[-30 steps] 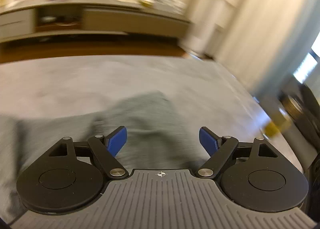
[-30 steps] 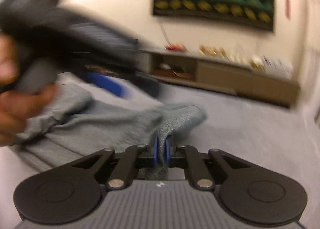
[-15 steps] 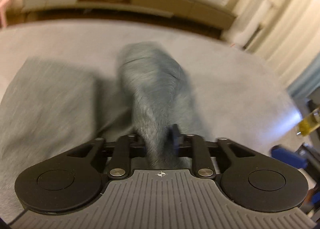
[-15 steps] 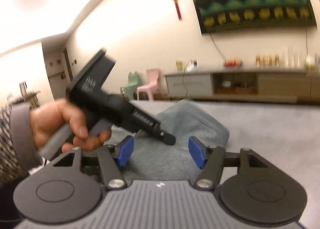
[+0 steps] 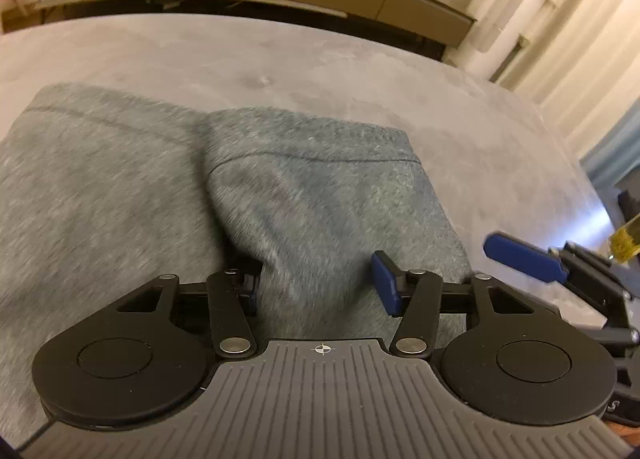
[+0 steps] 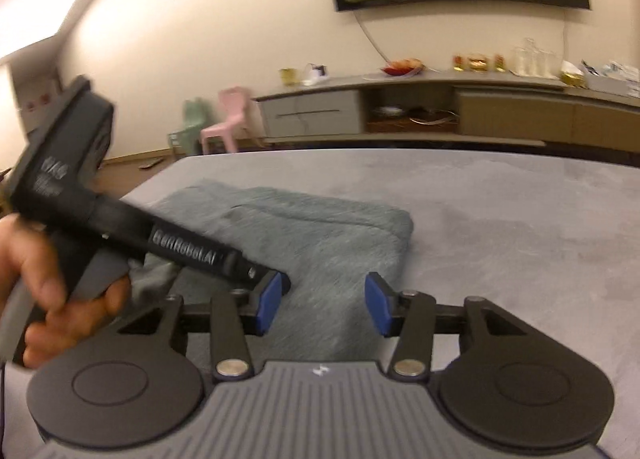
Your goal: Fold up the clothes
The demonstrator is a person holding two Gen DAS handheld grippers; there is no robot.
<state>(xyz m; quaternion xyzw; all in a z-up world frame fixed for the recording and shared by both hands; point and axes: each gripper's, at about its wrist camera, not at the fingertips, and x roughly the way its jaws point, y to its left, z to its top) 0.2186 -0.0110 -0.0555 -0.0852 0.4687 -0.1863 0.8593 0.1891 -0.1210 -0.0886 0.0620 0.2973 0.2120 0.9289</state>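
A grey garment lies on the grey padded surface, with a folded layer laid over its right part. My left gripper hovers low at the fold's near edge, open, with cloth lying loose between its blue fingers. In the right wrist view the same garment lies flat ahead. My right gripper is open just above its near end, holding nothing. A hand grips the left tool's handle at the left. One blue finger of the right gripper shows at the right of the left wrist view.
A long low cabinet with small items on top runs along the far wall beyond the surface. A pink chair and a green one stand at the far left. Curtains hang to the right. The surface extends bare to the right.
The right gripper let go of the cloth first; then the left gripper, shut on the cloth half a second ago, opened. The lifted fold now lies flat on the garment.
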